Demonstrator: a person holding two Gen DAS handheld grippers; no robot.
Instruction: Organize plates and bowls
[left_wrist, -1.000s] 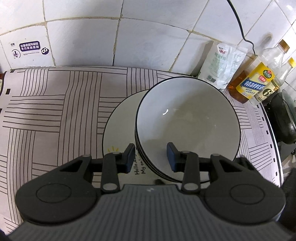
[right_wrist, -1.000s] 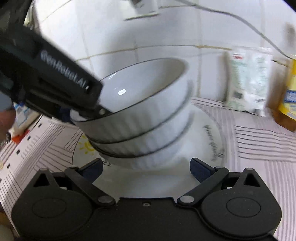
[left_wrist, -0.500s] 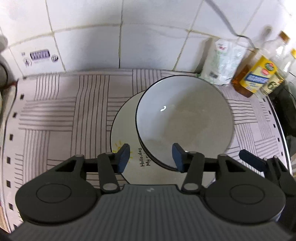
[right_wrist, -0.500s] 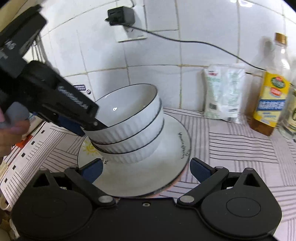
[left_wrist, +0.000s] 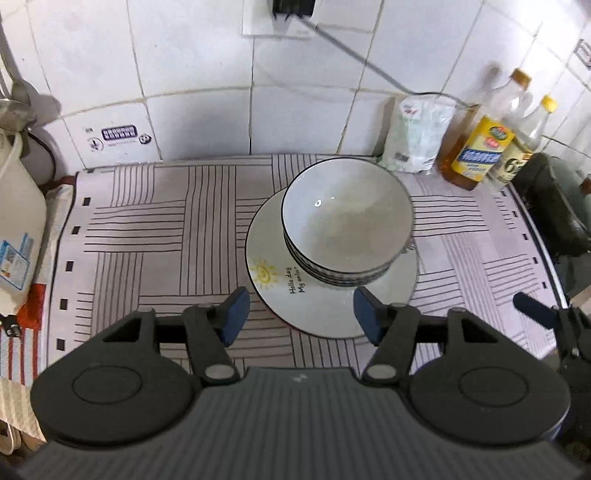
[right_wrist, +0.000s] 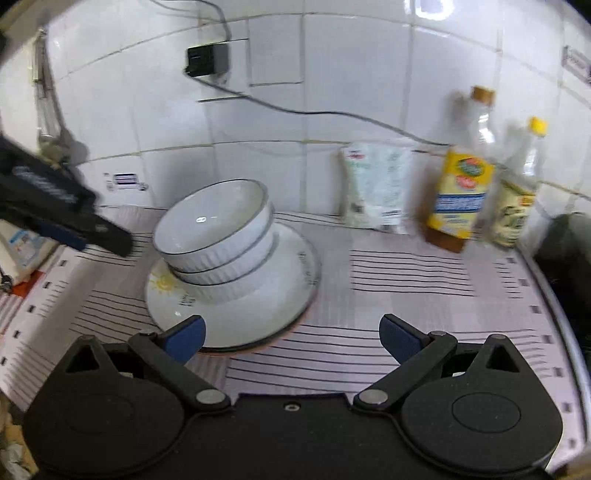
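Now, as things lie:
Bowls: three white ribbed, dark-rimmed, nested upright on plate, toward its wall-side half.
Plate: white, sun drawing and lettering, flat on striped mat.
Left gripper: above plate's near edge, jaws just been opening, nothing between them.
Right gripper: spread wide, empty, near plate's front edge.
Oil bottles: well right of plate, by tiled wall.
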